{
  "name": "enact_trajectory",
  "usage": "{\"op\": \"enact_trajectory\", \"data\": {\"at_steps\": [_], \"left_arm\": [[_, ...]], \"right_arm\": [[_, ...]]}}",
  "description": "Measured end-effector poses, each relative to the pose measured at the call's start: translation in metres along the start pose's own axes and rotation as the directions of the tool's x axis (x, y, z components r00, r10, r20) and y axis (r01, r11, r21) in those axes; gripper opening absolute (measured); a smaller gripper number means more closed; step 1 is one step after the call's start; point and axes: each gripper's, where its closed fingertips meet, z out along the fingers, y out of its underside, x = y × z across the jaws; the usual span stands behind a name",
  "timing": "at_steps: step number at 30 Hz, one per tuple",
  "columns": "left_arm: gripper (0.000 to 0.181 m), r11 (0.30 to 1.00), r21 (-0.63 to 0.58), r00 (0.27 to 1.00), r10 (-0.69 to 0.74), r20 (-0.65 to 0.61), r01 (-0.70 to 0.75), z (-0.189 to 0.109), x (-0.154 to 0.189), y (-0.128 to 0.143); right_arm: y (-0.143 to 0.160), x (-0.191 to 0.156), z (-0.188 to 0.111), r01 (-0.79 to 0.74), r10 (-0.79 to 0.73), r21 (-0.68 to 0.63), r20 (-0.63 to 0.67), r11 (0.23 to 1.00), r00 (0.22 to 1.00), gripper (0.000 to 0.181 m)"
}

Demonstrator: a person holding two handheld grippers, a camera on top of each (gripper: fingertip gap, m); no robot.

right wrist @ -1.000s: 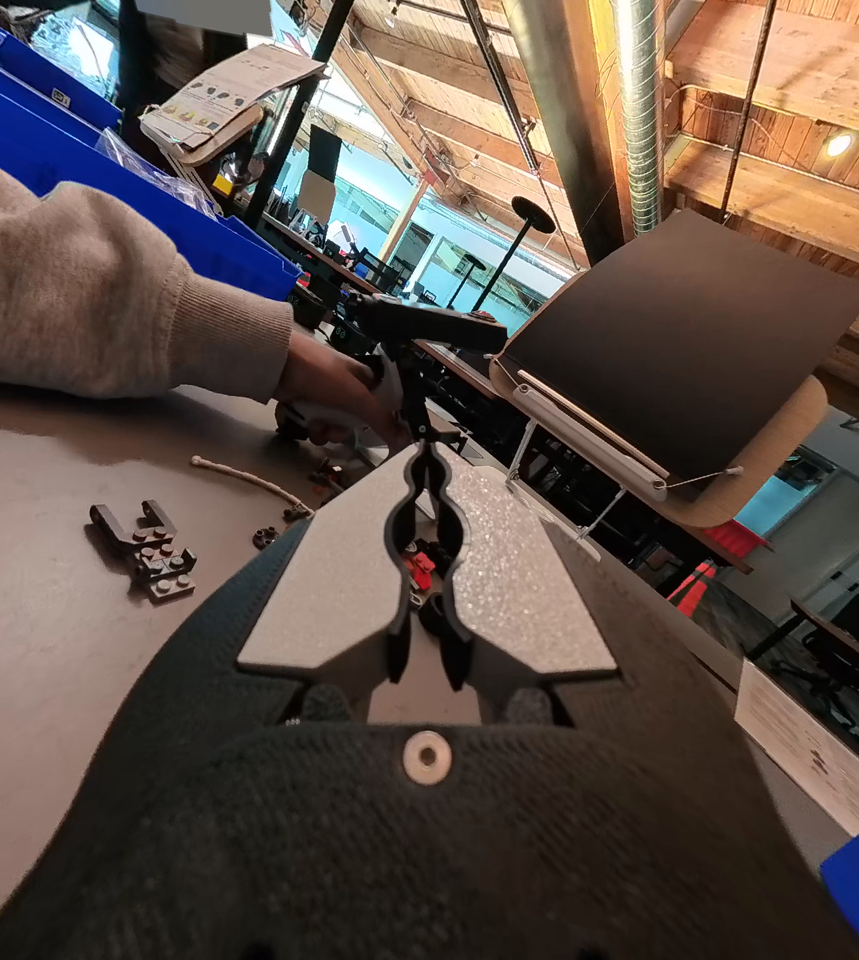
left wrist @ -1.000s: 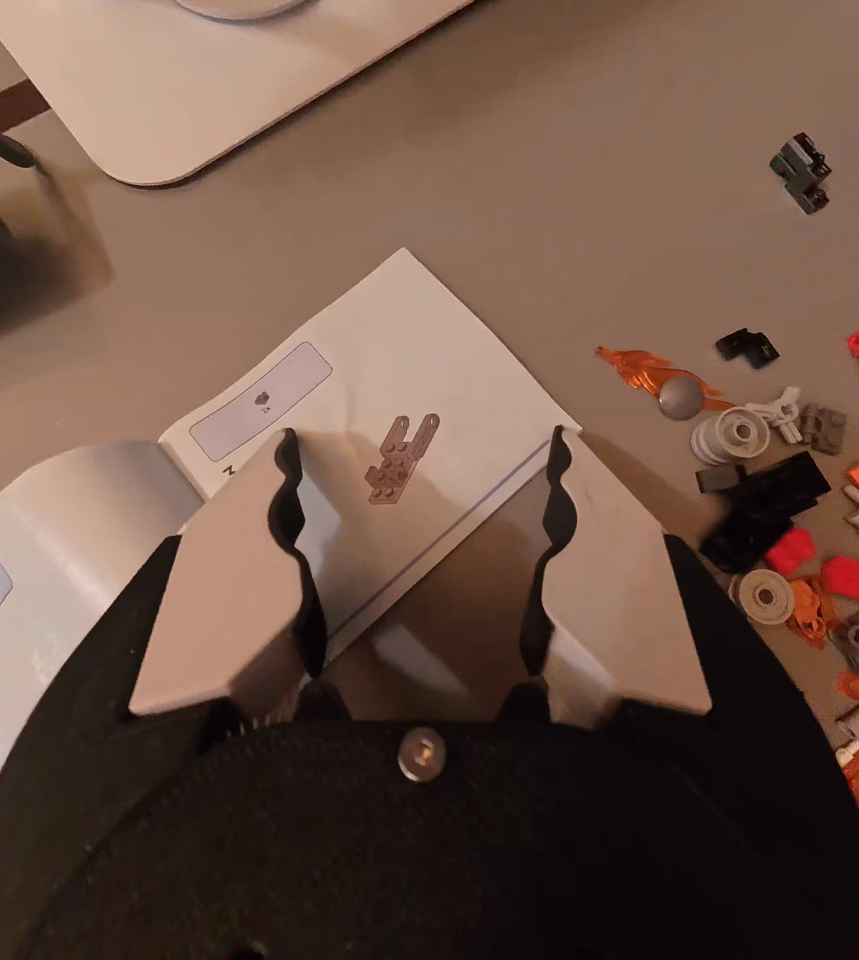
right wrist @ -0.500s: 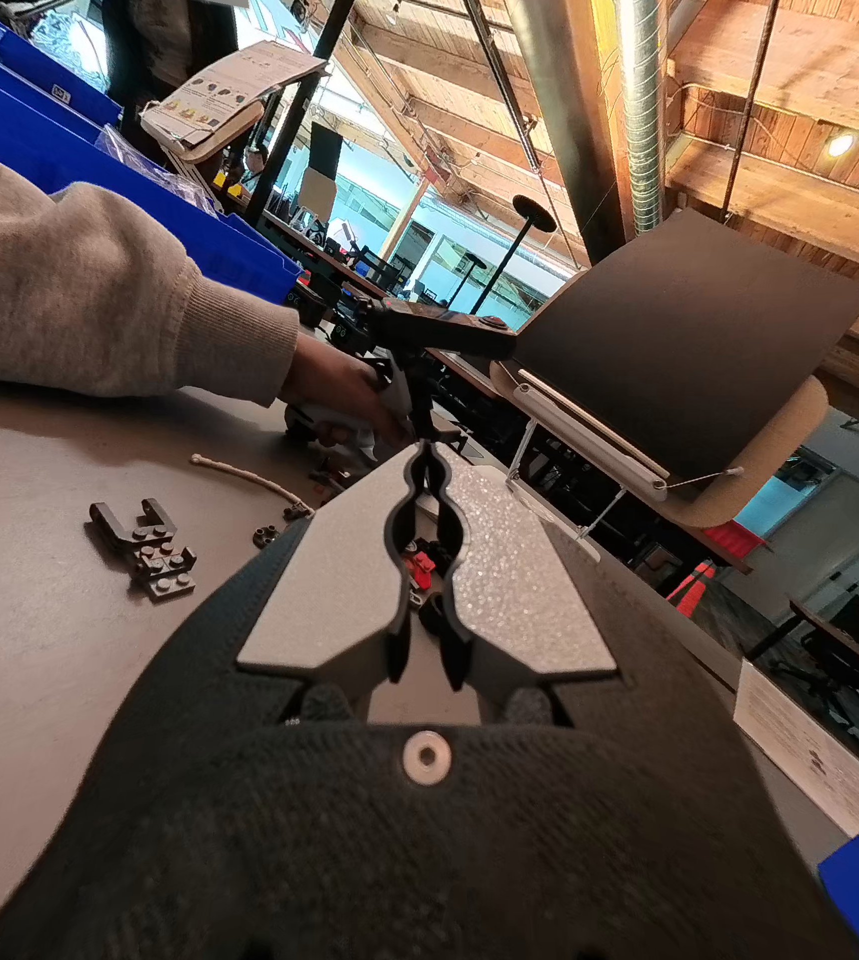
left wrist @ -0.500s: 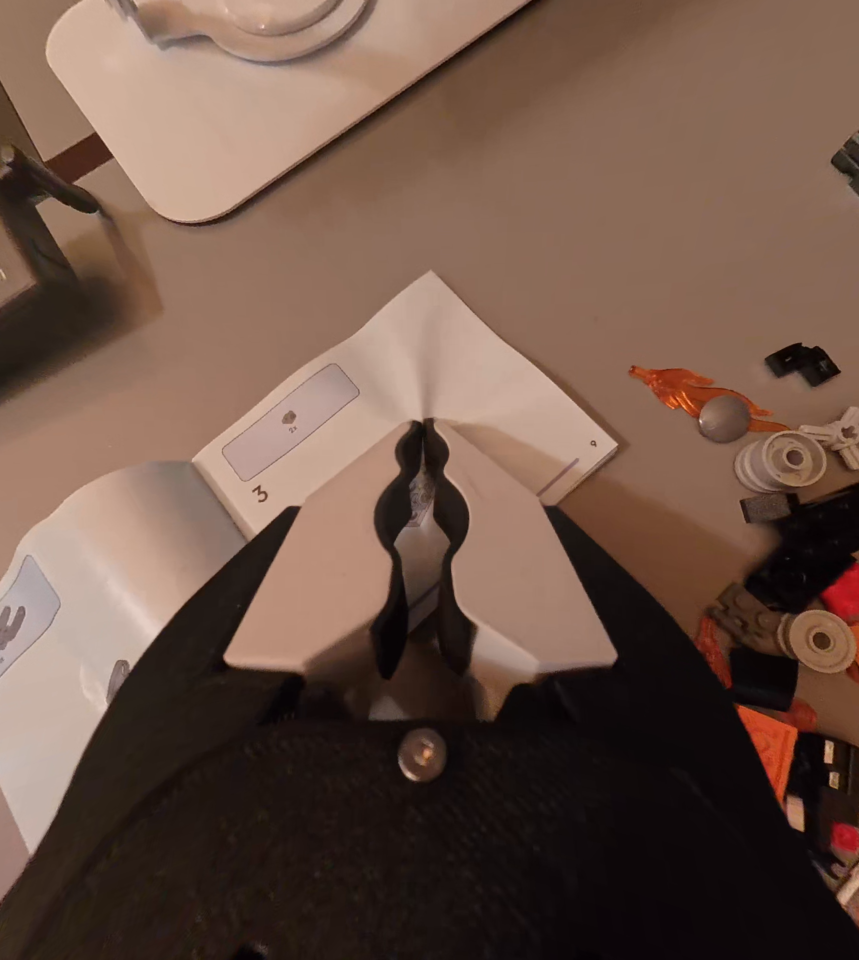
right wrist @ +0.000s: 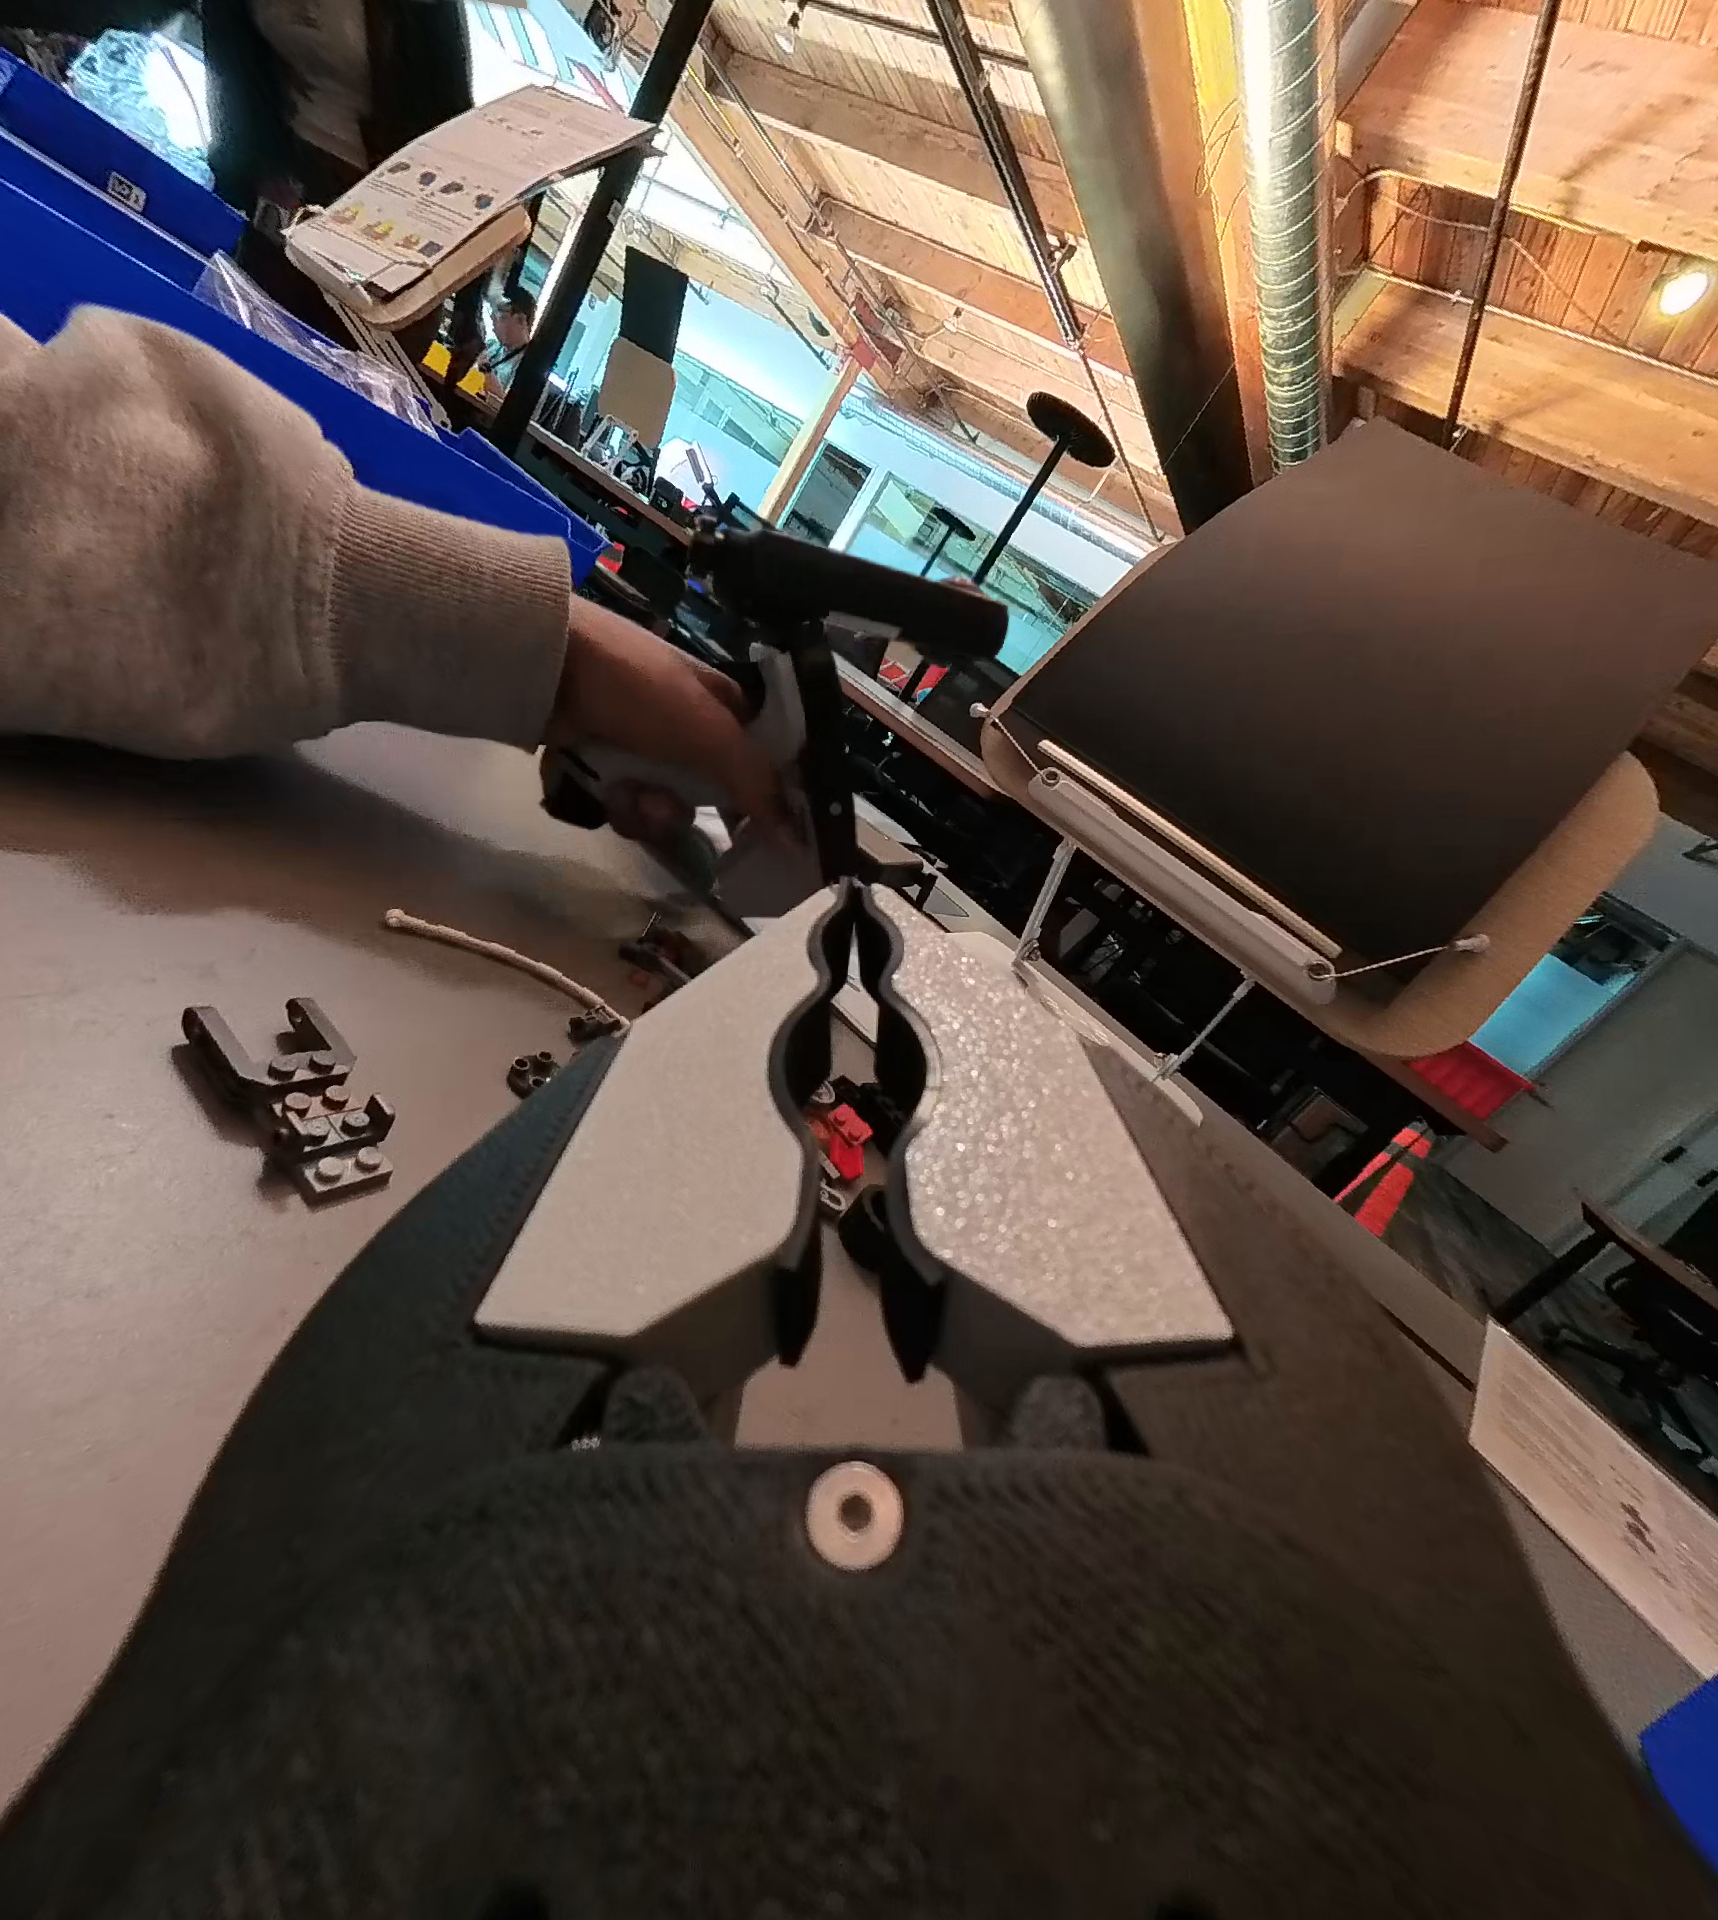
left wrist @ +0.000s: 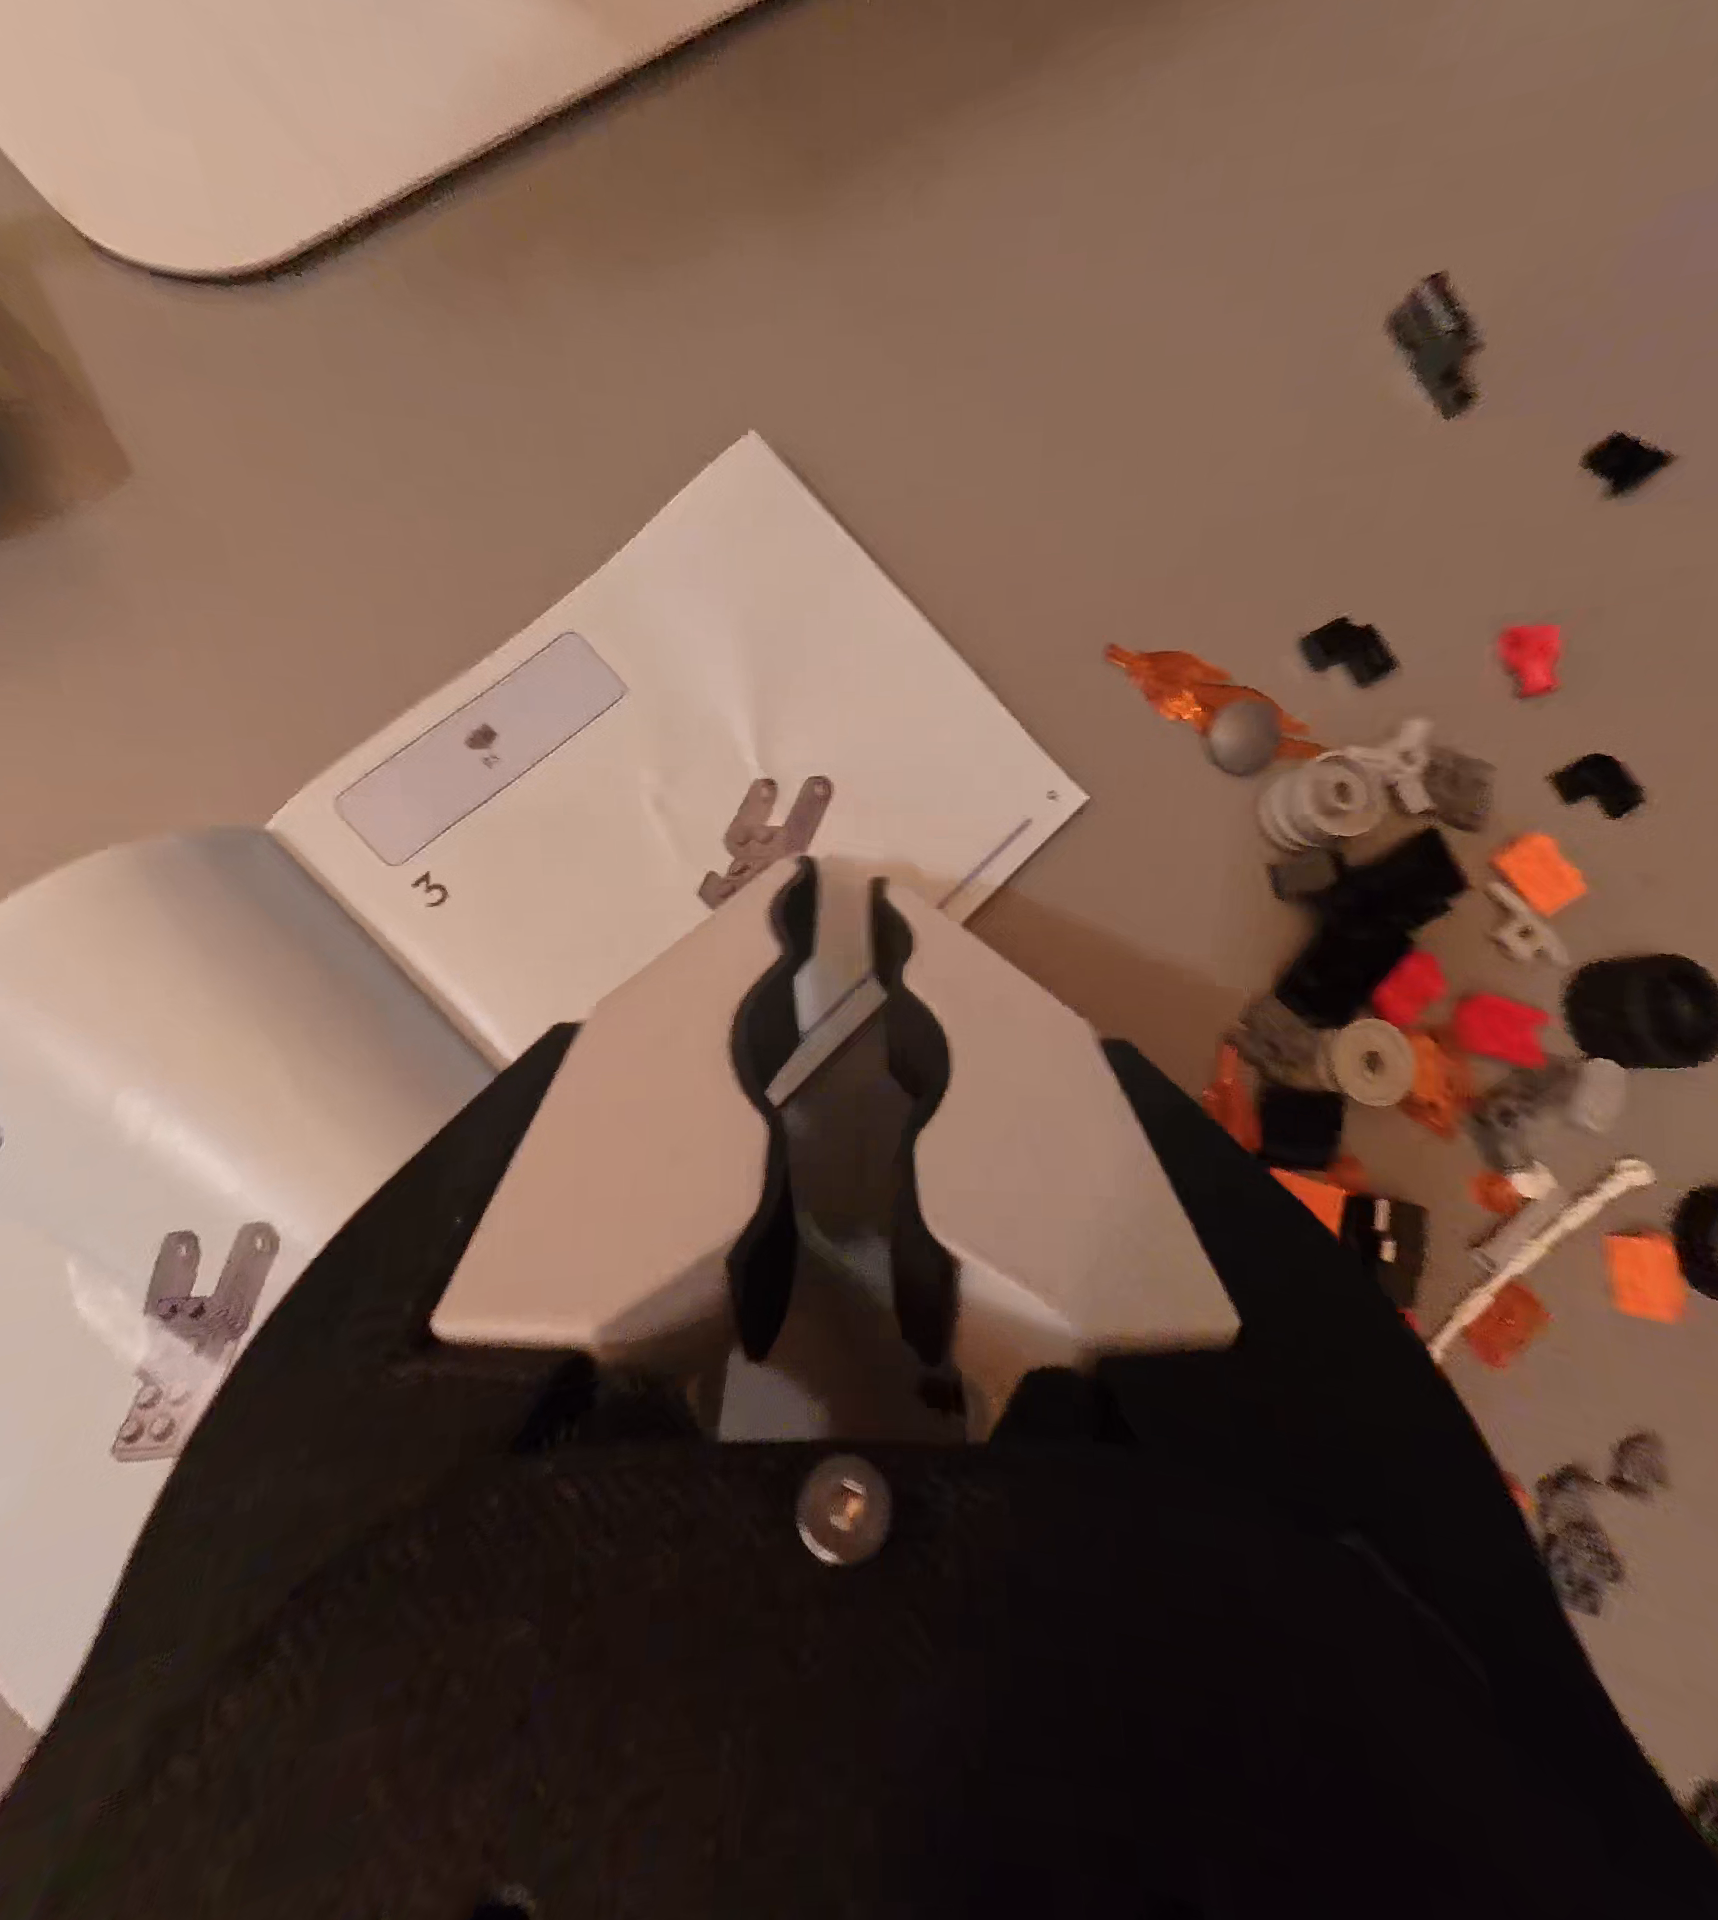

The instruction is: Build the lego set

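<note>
Item: dark grey assembly (right wrist: pixel 289 1101), a small plate-and-bracket build, lying flat on the grey table (right wrist: pixel 55 1299) at about nine o'clock of the right gripper (right wrist: pixel 853 914), apart from it. The right gripper is resting with its jaws pressed together at the tips, holding nothing. The left gripper (left wrist: pixel 839 888) is hovering over the open instruction booklet (left wrist: pixel 730 665); its tips are nearly meeting, a narrow slit showing between them, and whether a page edge is being pinched cannot be told. Loose pieces (left wrist: pixel 1437 997), in black, red, orange and grey, are lying scattered at three o'clock of the left gripper, with two black tyres (left wrist: pixel 1644 1008) among them and a thin white cord (left wrist: pixel 1541 1247) at four o'clock. Handling, as judged: the parts are looking light, stiff and smooth, likely to skid or flip when nudged; the cord is looking limp. The assembly is best taken across its flat studded plate, not by its thin forked arms. The booklet is looking thin and floppy, best taken at a free corner.
</note>
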Motion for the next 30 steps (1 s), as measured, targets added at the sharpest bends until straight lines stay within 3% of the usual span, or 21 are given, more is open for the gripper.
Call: {"op": "enact_trajectory", "data": {"at_steps": [2, 4, 5, 7, 14, 20, 22, 26, 30], "left_arm": [[0.044, 0.999, 0.038, 1.0, -0.006, 0.014, 0.006, 0.001, 0.0, -0.007], [0.087, 0.999, 0.052, 0.993, -0.001, 0.121, -0.005, 0.009, -0.013, -0.008], [0.098, 0.999, 0.036, 0.987, 0.004, 0.163, -0.01, 0.013, -0.019, -0.004], [0.101, 0.998, 0.059, 0.981, -0.013, 0.195, 0.002, 0.017, -0.023, -0.008], [0.099, 0.999, 0.005, 0.975, -0.039, 0.22, 0.038, 0.018, -0.027, -0.007], [0.08, 0.998, -0.019, 0.971, -0.047, 0.234, 0.053, 0.016, -0.033, -0.007], [0.051, 0.999, -0.007, 0.971, -0.038, 0.237, 0.041, 0.016, -0.032, -0.008], [0.02, 1.0, -0.014, 0.962, 0.003, 0.274, 0.001, 0.016, -0.032, -0.009], [0.007, 1.0, -0.02, 0.957, 0.006, 0.292, 0.0, 0.015, -0.038, -0.009]], "right_arm": [[0.0, 0.0, 0.0, 0.0, 0.0, -0.001, 0.001, 1.0, 1.0, 0.0], [0.001, 0.0, 0.0, 0.001, -0.001, -0.001, 0.002, 1.0, 1.0, 0.0], [0.001, 0.0, 0.0, 0.002, -0.002, -0.002, 0.003, 1.0, 1.0, 0.0], [0.001, 0.0, 0.0, 0.003, -0.003, -0.003, 0.006, 1.0, 1.0, 0.0], [0.003, -0.001, 0.001, 0.012, -0.011, -0.008, 0.012, 1.0, 1.0, 0.0], [0.004, -0.001, 0.002, 0.016, -0.016, -0.012, 0.013, 1.0, 1.0, 0.0], [0.005, -0.002, 0.002, 0.02, -0.02, -0.013, 0.013, 1.0, 1.0, 0.0], [0.005, -0.003, 0.002, 0.026, -0.026, -0.017, 0.013, 1.0, 1.0, 0.0], [0.006, -0.003, 0.002, 0.025, -0.025, -0.016, 0.013, 1.0, 1.0, 0.0]]}}
